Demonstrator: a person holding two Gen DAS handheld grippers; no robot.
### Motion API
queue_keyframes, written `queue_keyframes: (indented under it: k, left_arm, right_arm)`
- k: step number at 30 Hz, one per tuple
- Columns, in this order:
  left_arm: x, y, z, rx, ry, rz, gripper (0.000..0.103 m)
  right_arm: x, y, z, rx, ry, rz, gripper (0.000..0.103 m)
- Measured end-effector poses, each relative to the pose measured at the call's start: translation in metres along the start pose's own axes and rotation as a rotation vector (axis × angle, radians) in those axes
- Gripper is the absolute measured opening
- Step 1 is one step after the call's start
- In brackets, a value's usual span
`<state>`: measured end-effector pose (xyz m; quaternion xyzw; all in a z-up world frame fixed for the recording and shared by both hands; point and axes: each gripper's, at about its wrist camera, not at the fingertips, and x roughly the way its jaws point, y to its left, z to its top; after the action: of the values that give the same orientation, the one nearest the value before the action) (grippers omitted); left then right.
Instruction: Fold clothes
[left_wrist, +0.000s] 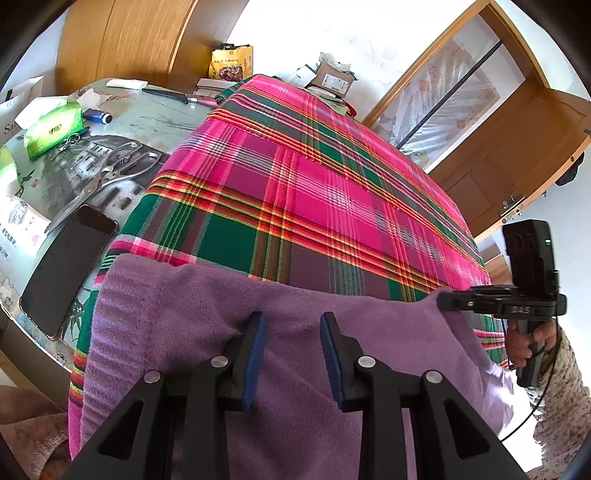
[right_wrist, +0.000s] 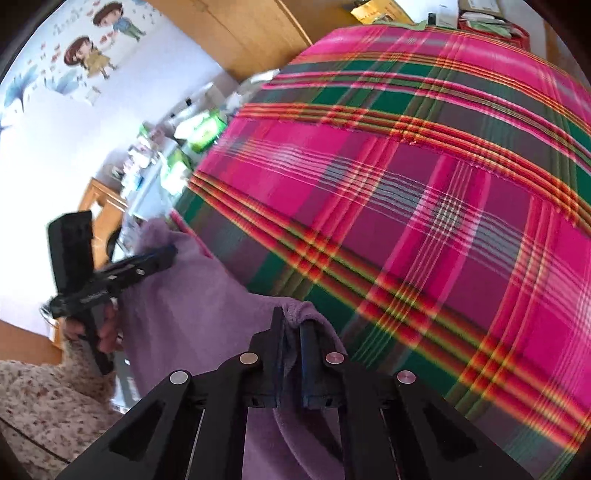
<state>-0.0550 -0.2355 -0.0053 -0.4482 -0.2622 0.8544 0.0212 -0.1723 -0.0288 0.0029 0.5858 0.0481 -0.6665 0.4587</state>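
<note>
Along the lower edge of both wrist views, a soft purple fleece garment (left_wrist: 280, 295) is lying on a pink, green and red plaid cloth (left_wrist: 295, 177) that is covering the table. In the left wrist view the left gripper (left_wrist: 291, 354) is hovering over the fleece at lower centre, its blue-padded jaws standing apart with nothing pinched between them. At the right edge of that frame the right gripper (left_wrist: 448, 300) is biting the garment's corner, held by a hand (left_wrist: 524, 343) in a speckled knit sleeve (left_wrist: 565, 398). The right wrist view, lower centre, is showing its jaws pressed together on a bunched fold of fleece. In the left part of the left wrist frame a dark smartphone (left_wrist: 68, 269), metal shears (left_wrist: 118, 170) and a green tissue pack (left_wrist: 51, 129) are resting on the table's bare grey surface (left_wrist: 159, 118).
</note>
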Motion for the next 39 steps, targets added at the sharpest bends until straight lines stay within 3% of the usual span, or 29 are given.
queue_keyframes:
  k: [11, 14, 16, 18, 24, 31, 32, 34, 39]
  left_arm:
    - [0.0, 0.002, 0.001, -0.012, 0.003, -0.007, 0.031]
    - [0.0, 0.001, 0.002, -0.009, 0.004, 0.002, 0.031]
    - [0.0, 0.0, 0.002, -0.007, 0.005, 0.007, 0.031]
    - [0.0, 0.0, 0.002, -0.007, 0.005, 0.01, 0.031]
    - [0.001, -0.002, 0.001, -0.008, -0.001, 0.023, 0.031]
    - [0.0, -0.003, 0.0, -0.006, -0.003, 0.035, 0.031]
    - [0.0, -0.003, 0.0, -0.006, -0.003, 0.036, 0.031]
    - [0.001, -0.003, 0.001, -0.006, -0.002, 0.038, 0.031]
    - [0.001, -0.004, 0.001, -0.003, -0.002, 0.043, 0.031]
  right_arm:
    - [0.002, -0.033, -0.003, 0.042, 0.012, 0.163, 0.006]
    - [-0.009, -0.035, -0.009, 0.037, -0.005, 0.169, 0.009]
    - [-0.021, -0.038, -0.014, 0.039, -0.031, 0.164, 0.02]
    - [-0.032, -0.04, -0.018, 0.041, -0.059, 0.16, 0.023]
    - [-0.041, -0.025, -0.035, -0.021, -0.058, 0.16, 0.024]
    - [-0.022, -0.006, -0.047, -0.089, -0.009, 0.147, 0.024]
    - [-0.02, -0.005, -0.047, -0.088, -0.01, 0.131, 0.023]
    - [-0.02, -0.004, -0.047, -0.096, -0.025, 0.094, 0.005]
    - [-0.034, -0.008, -0.039, -0.095, -0.097, 0.031, 0.004]
